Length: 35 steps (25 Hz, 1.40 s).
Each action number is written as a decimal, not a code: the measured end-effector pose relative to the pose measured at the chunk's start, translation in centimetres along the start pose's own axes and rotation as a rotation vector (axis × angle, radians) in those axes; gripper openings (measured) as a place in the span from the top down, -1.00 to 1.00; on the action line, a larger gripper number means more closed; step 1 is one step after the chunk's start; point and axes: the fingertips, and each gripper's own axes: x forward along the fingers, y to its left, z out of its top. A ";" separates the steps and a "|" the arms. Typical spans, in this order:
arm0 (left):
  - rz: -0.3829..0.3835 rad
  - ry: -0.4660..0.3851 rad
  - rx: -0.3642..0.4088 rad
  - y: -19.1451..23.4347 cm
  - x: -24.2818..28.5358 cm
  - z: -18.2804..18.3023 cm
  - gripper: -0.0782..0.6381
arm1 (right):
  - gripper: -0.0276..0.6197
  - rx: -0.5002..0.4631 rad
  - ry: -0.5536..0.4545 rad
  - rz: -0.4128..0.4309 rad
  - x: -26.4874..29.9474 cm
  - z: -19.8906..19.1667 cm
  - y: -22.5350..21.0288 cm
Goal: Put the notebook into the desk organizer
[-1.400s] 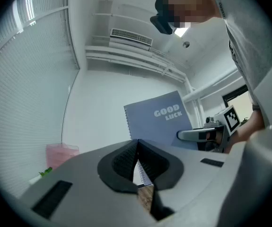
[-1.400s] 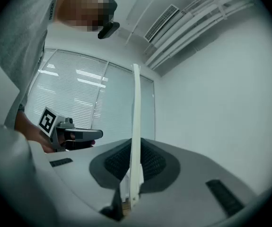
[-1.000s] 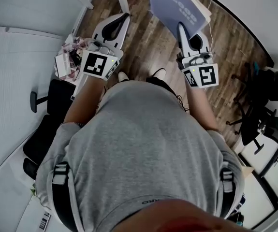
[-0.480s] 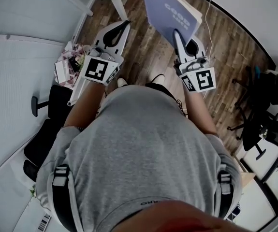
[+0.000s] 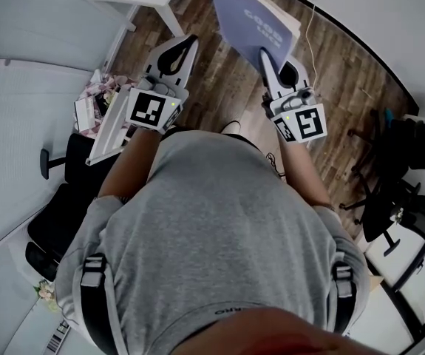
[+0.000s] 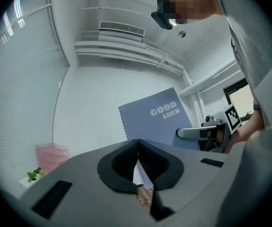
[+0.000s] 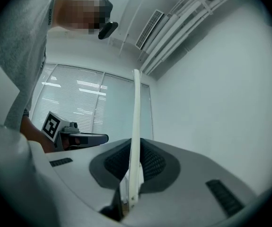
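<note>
Notebook (image 5: 253,21), blue-grey, spiral-bound, lettered GOOD LUCK, is sitting clamped in the right claw (image 5: 264,54); the left claw (image 5: 190,41) is hovering closed, empty, a pink organizer (image 6: 51,156) well apart.

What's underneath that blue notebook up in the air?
Only wooden floor shows around the notebook, which the right gripper clamps by its edge. Whatever lies directly beneath is covered.

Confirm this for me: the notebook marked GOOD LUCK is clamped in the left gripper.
Not quite: it is the other gripper. The notebook marked GOOD LUCK is clamped in the right gripper. The right gripper view shows the notebook's edge standing between those jaws. The left gripper has its jaws together with nothing between them.
</note>
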 end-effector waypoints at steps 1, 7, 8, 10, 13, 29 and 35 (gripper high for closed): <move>0.003 0.000 0.000 -0.5 0.4 -0.1 0.73 | 0.80 0.003 -0.002 0.006 -0.2 0.0 -0.5; 0.016 0.012 0.006 -1.5 2.8 -0.7 0.73 | 0.80 -0.002 -0.004 0.042 -0.1 0.0 -3.1; 0.020 0.013 0.007 -1.1 3.2 -0.8 0.73 | 0.80 0.002 -0.006 0.045 0.3 -0.1 -3.5; 0.031 0.015 0.008 0.0 4.0 -1.0 0.73 | 0.80 0.013 -0.007 0.050 1.2 -0.3 -4.2; 0.049 0.011 0.006 2.2 5.1 -1.4 0.73 | 0.80 0.017 -0.007 0.055 3.2 -0.7 -5.0; 0.070 -0.038 0.003 20.2 12.2 -1.9 0.73 | 0.80 -0.025 0.000 0.059 22.5 -1.0 -9.3; 0.070 -0.032 -0.023 26.6 13.2 -2.8 0.73 | 0.80 -0.029 0.017 0.021 28.8 -1.8 -9.9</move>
